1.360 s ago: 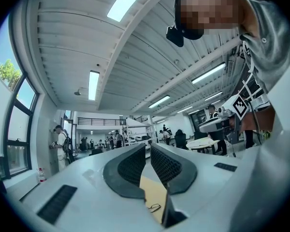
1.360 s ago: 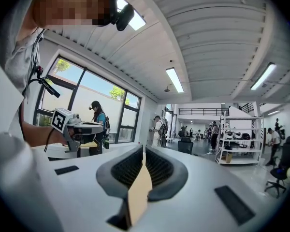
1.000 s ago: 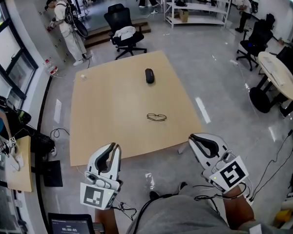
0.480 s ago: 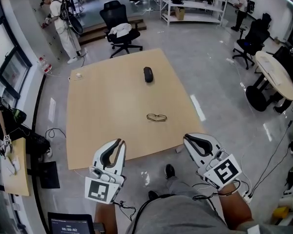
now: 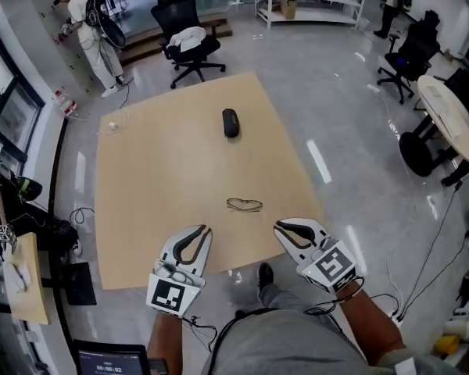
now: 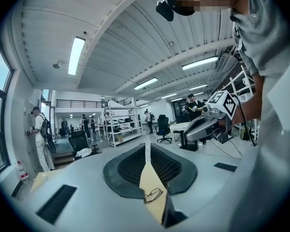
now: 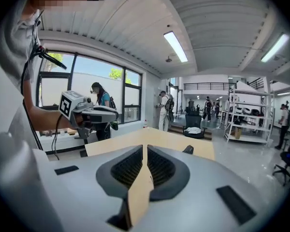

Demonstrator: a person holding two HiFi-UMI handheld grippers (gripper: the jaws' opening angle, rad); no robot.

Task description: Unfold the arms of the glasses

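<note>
The folded glasses [image 5: 244, 205] lie on the light wooden table [image 5: 164, 170], near its front edge. My left gripper [image 5: 205, 229] hovers over that edge, just left of and nearer than the glasses, with its jaws shut and nothing in them. My right gripper [image 5: 279, 225] hangs the same way just right of them, also shut and bare. In the left gripper view the glasses [image 6: 153, 195] show in the slit below the closed tips of the left gripper [image 6: 145, 146]. The right gripper [image 7: 145, 148] looks across the table [image 7: 164, 139]; the glasses are hidden there.
A black oblong case [image 5: 230, 123] lies farther back on the table, also seen as the case [image 7: 187, 149]. A small white object [image 5: 113, 125] sits at the far left corner. A black office chair [image 5: 187, 41] stands beyond the table. A round table [image 5: 449, 116] is at the right.
Both grippers have come forward and down from in front of the table to its near edge, closer to the glasses. The glasses and case have not moved.
</note>
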